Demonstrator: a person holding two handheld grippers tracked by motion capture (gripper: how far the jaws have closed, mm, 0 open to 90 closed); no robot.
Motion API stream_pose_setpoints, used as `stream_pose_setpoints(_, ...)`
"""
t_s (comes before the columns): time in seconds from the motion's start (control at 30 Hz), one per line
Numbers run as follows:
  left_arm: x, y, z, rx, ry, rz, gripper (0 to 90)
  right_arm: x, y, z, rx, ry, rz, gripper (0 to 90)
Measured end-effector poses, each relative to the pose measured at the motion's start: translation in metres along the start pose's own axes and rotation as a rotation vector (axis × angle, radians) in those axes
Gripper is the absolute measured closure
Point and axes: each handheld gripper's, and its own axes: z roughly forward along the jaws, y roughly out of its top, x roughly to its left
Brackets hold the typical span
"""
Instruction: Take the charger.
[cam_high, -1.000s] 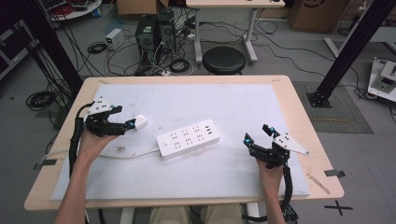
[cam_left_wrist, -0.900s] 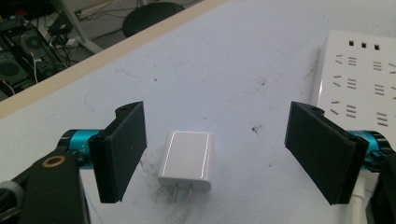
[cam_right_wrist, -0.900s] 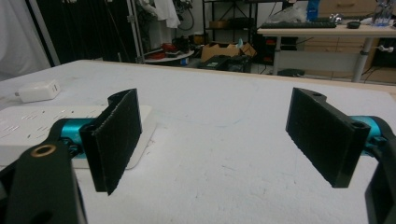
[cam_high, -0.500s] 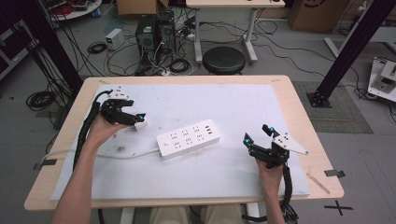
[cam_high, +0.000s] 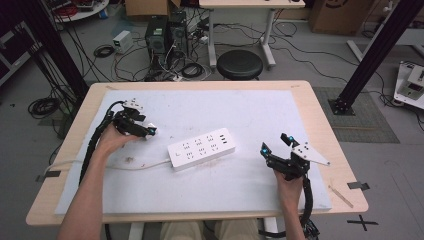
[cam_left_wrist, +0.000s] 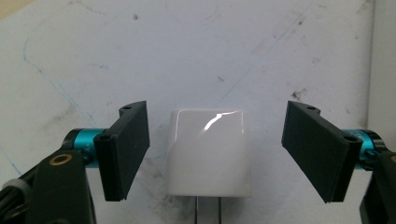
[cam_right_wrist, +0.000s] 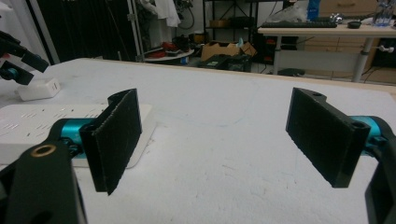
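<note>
Charger: a white plug-in charger block (cam_left_wrist: 208, 151) lies on the mat between the left gripper's two pads, its glossy rounded back facing the camera and its two metal prongs pointing back toward the hand.
Gap to the pads: a strip of mat shows on each side of the block; neither pad touches it, and the gap on the right-hand pad's side is wider.
Left gripper (cam_high: 145, 129): jaws wide but just been closing in, with the charger between them and not yet pressed; in the high view it tilts down over the charger.
Power strip (cam_high: 201, 148): white, flat on the mat, just beyond the left jaws' tips toward the table's middle; its cord (cam_high: 140, 166) trails off under the left forearm.
Right gripper (cam_high: 278, 145): jaws spread wide with nothing between them, bare mat beneath; the power strip's end lies beyond its left pad.
Mat (cam_high: 260, 115): white, scuffed and stained, covering the wooden table (cam_high: 320, 112).
</note>
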Motion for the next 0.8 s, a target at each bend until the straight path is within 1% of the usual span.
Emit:
stream_pose_setpoints(0.07,0.000,-0.001,0.002,-0.002,-0.001,-0.006,23.4,0.000,0.000,0.000,-0.001,-0.001,0.001,18.7)
stream_pose_setpoints(0.13,0.001,-0.003,0.005,0.015,-0.003,-0.003,23.4,0.000,0.000,0.000,-0.001,-0.001,-0.001,18.6)
stream_pose_setpoints(0.17,0.001,-0.003,0.005,0.015,-0.003,-0.003,23.4,0.000,0.000,0.000,0.002,0.000,0.003,18.6)
stream_pose_setpoints(0.23,0.001,-0.004,0.008,0.036,-0.004,-0.008,23.4,0.000,0.000,0.000,0.001,0.000,-0.001,18.6)
stream_pose_setpoints(0.37,0.001,-0.006,0.011,0.049,-0.002,-0.008,24.2,0.000,0.000,0.000,0.002,0.000,0.003,18.6)
stream_pose_setpoints(0.4,0.002,-0.008,0.014,0.068,-0.002,-0.010,24.5,0.000,0.000,0.000,0.002,0.001,0.002,18.6)
stream_pose_setpoints(0.5,0.002,-0.011,0.017,0.081,-0.006,-0.012,26.3,0.000,0.000,0.000,0.002,0.000,0.003,18.6)
stream_pose_setpoints(0.53,0.003,-0.011,0.017,0.088,-0.006,-0.006,26.9,0.000,0.000,0.000,0.002,0.000,0.003,18.6)
stream_pose_setpoints(0.6,0.002,-0.012,0.018,0.087,-0.002,-0.011,27.5,0.000,0.000,0.000,0.001,0.000,0.000,18.7)
stream_pose_setpoints(0.8,0.002,-0.013,0.017,0.085,-0.006,-0.002,32.8,0.000,0.000,0.000,0.002,-0.001,0.005,18.6)
